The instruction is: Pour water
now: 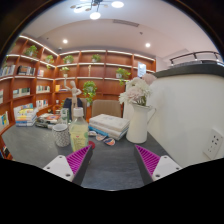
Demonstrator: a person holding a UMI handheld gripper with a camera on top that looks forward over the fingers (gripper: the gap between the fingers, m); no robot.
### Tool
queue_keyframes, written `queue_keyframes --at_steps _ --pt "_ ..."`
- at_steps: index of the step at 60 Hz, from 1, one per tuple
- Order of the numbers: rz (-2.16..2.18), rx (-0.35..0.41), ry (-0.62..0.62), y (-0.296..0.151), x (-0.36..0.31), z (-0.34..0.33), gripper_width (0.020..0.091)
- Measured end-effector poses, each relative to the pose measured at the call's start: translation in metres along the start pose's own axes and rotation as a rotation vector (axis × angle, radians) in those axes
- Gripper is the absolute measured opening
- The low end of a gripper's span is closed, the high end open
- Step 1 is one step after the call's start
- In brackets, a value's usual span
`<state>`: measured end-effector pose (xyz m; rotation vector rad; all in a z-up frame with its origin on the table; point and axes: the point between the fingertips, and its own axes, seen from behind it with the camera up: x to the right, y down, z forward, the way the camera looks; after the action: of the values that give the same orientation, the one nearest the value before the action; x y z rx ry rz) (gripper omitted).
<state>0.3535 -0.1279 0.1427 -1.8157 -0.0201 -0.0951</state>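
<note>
While the jaws (pixel 113 160) are held spread with nothing between them, a bottle (pixel 78 130) is seen just ahead of the left finger.

A cup (pixel 62 134) is set just beside the bottle, toward the left edge of the desk (pixel 110 165). Stacked boxes (pixel 108 126) lie farther back at mid-desk, and a white vase (pixel 136 122) of flowers is placed near the right edge by a wall.

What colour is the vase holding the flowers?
White. The vase shows in the gripper view, beyond the open gripper.
</note>
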Motion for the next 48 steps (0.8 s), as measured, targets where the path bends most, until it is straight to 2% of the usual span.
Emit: queue_keyframes --at_steps 19,33,48 --pt "0.098 0.046 -0.184 0.031 -0.114 0.046 0.0855" --pt "0.055 0.111 -0.106 0.015 -0.121 0.096 0.0852" --pt "0.055 0.138 -0.092 0.003 -0.125 0.126 0.0633"
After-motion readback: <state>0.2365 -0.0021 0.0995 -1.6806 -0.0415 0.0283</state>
